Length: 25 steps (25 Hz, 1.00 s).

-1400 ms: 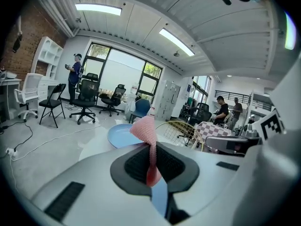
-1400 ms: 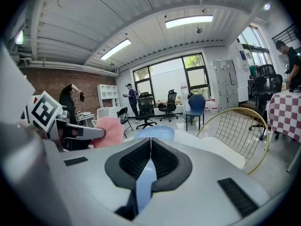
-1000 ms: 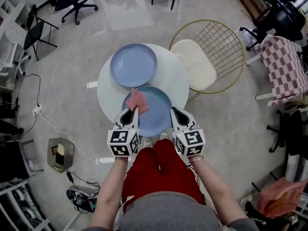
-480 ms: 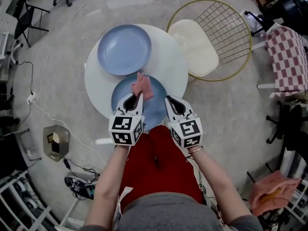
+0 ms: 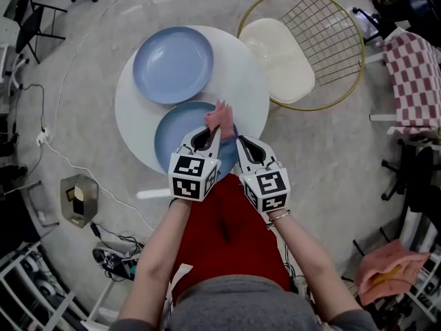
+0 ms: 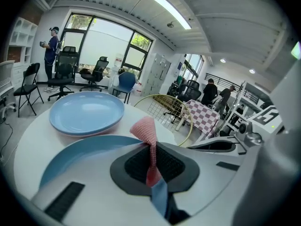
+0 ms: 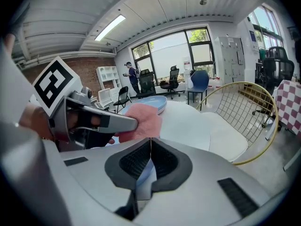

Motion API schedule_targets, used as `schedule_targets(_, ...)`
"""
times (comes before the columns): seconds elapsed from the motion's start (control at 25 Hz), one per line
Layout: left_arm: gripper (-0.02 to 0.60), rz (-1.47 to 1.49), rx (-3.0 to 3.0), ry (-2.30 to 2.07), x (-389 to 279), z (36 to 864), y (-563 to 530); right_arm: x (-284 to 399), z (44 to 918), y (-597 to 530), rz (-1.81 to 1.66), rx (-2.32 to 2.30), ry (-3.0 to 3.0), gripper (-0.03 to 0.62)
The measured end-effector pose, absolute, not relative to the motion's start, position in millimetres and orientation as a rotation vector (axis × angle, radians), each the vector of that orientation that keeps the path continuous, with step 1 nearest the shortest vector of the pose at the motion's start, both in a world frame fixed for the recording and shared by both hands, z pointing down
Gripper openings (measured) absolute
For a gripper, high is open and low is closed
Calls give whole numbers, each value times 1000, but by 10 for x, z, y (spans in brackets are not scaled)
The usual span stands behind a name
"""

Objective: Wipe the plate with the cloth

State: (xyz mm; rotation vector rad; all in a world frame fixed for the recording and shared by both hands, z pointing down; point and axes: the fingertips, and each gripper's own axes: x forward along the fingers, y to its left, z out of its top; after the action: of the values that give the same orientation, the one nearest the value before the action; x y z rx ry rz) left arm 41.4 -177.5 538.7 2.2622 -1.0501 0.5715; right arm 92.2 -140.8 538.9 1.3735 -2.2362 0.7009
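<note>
My left gripper (image 5: 209, 138), fingers (image 6: 134, 166) pinching the pink cloth (image 5: 222, 118) upright between them, over the near plate (image 5: 176, 133)'s right edge, my right gripper (image 5: 242, 143) clamped on that plate's rim, white table (image 5: 244, 88) beneath.

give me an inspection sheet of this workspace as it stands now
surface: round white table, carrying two plates.
job's things: near plate at the table's front edge; far plate behind it; pink cloth over the near plate's right side.
clutter: nothing seen on the table.
grippers: left gripper, jaws shut on the cloth; right gripper, jaws shut on the near plate's right rim.
cables: white cable trails over the floor left of the table.
surroundings: wire chair with a cream cushion right of the table; checked cover further right; office chair upper left.
</note>
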Motion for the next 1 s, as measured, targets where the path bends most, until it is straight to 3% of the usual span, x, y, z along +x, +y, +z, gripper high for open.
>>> schedule_targets(1.0, 29, 757, 2090, -1116, 84, 5858, -1890, 810, 5518, -1374, 702, 1320, -2172, 29)
